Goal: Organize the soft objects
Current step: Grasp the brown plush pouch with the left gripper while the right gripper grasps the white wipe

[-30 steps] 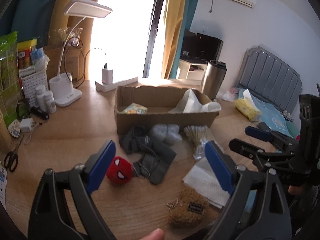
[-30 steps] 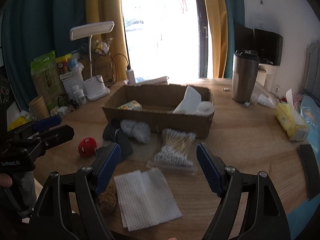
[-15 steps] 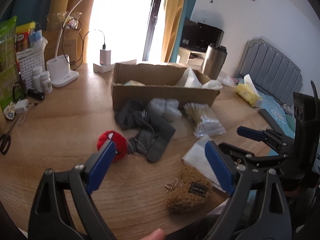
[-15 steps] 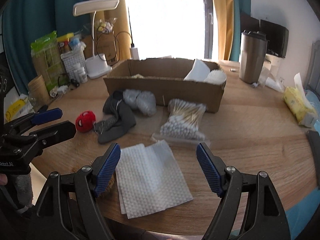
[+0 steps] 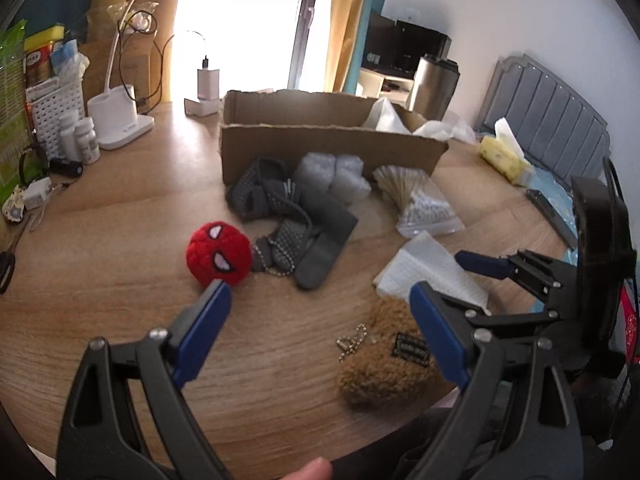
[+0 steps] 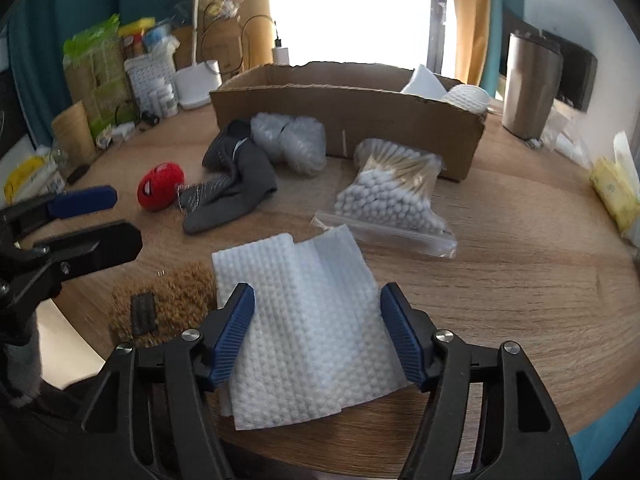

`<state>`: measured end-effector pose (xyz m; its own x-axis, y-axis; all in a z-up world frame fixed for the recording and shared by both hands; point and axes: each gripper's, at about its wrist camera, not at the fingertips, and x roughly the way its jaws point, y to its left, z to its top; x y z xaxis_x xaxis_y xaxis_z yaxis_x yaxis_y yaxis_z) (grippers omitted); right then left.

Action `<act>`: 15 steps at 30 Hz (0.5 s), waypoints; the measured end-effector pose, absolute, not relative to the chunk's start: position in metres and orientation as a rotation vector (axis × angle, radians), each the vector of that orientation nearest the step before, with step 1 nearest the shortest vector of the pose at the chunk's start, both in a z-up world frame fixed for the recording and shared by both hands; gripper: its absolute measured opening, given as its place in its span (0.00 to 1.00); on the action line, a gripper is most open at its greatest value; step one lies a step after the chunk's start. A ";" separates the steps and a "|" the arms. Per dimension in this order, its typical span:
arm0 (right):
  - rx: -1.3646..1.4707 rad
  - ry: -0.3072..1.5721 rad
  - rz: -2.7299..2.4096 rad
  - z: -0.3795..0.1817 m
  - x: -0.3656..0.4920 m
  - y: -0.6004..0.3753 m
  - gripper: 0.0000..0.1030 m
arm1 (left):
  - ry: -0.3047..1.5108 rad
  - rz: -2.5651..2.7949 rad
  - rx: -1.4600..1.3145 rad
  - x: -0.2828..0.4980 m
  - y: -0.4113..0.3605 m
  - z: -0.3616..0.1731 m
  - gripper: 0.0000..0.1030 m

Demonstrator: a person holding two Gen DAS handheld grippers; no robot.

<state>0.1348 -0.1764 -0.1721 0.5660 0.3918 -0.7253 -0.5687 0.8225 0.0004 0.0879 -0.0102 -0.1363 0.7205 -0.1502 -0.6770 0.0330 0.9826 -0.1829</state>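
Right hand-held gripper (image 6: 317, 334) released, straddling cloth (image 6: 308, 320) at frame bottom — left hand-held gripper (image 5: 316, 320) released over bench (image 5: 120, 216), plush (image 5: 386, 360) lower right.

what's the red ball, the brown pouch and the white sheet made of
Red ball: looks crocheted yarn, knobbly stitches. Brown pouch: fuzzy, curly plush, probably synthetic fleece. White sheet: embossed, dimpled paper or nonwoven towel; cannot tell which.

Harsh daylight floods in from the far window (image 5: 240, 20), blown out to pure white in both views; the wooden counter (image 6: 520, 260) shows soft glare, edges curve strongly with dark corners, and slight blur softens everything
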 end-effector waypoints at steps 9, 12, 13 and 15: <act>-0.285 0.755 0.596 -0.171 0.129 -0.183 0.27 | 0.782 -0.137 -0.119 0.088 -0.026 -0.136 0.89; -0.294 0.749 0.588 -0.169 0.127 -0.189 0.13 | 0.798 -0.165 -0.092 0.088 -0.036 -0.138 0.89; -0.296 0.746 0.581 -0.169 0.126 -0.192 0.11 | 0.806 -0.180 -0.081 0.088 -0.041 -0.138 0.89; -0.289 0.742 0.568 -0.167 0.126 -0.200 0.11 | 0.827 -0.199 -0.066 0.088 -0.047 -0.142 0.89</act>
<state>0.1260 -0.2005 -0.1675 0.5970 0.3831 -0.7049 -0.5810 0.8124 -0.0506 0.0882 -0.0468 -0.1416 0.6597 -0.2017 -0.7239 0.1505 0.9793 -0.1357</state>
